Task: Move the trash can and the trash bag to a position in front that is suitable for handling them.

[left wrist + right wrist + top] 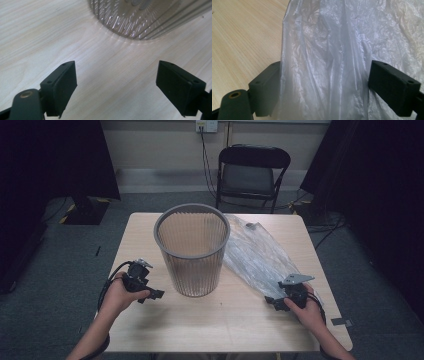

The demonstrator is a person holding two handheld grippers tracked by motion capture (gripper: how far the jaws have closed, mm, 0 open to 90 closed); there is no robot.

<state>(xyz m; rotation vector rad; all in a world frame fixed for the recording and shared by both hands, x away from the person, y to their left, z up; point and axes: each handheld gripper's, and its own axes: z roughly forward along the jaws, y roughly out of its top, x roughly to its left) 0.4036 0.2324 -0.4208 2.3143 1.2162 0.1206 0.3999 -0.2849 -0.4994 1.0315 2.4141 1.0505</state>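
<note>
Both forearms enter the high view from its bottom edge, each hand holding a gripper above the wooden table [225,325]. Left gripper [148,292]: jaws stand wide apart with nothing between them; in the left gripper view its fingers [60,87] hover over bare table [37,37], and the foot of the ribbed bin [140,22] lies ahead of the fingertips, clear of them. Right gripper [274,302]: jaws also spread wide. In the right gripper view the clear plastic bag [332,62] lies between the fingers [393,86], its crumpled near end filling the gap from one pad to the other; the left pad is partly veiled by the film. Whether the pads touch the film cannot be told; they are not closed on it. From the high view, the bag [257,252] stretches away from the right fingertips across the table, flat, its far end beside the bin [192,247]. Bin stands upright between the two grippers, nearer the left fingertips than the right. Folding chair [252,172] stands beyond the table.
</note>
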